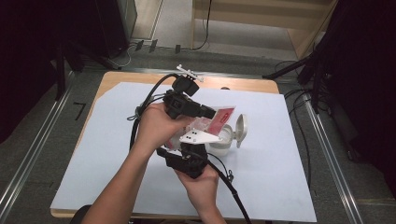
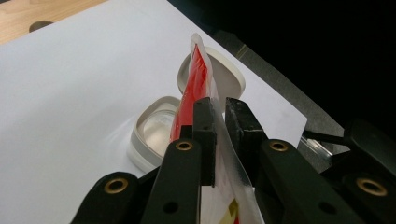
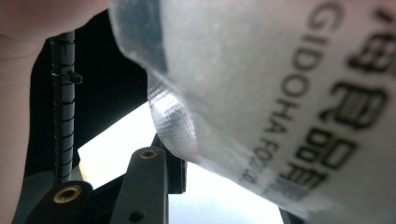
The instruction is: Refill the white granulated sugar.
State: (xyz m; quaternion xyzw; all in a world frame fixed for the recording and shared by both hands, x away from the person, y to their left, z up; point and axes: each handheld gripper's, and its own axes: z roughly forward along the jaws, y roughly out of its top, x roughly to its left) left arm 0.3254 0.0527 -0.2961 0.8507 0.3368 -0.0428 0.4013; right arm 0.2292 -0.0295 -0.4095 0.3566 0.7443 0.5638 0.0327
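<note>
Left gripper (image 2: 220, 135) is pinching the red snack packet (image 2: 198, 79) above the open white container (image 2: 154, 133); right gripper (image 3: 224, 186) is clamping the packet's clear end.

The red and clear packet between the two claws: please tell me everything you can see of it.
The packet is a flat pouch of thin, glossy plastic film, red in one part and clear or whitish elsewhere, with dark printed letters on the clear part. It is held in the air above an open white container. The left claw pinches its edge between both jaws. The right claw holds its other end. It looks sealed.
</note>
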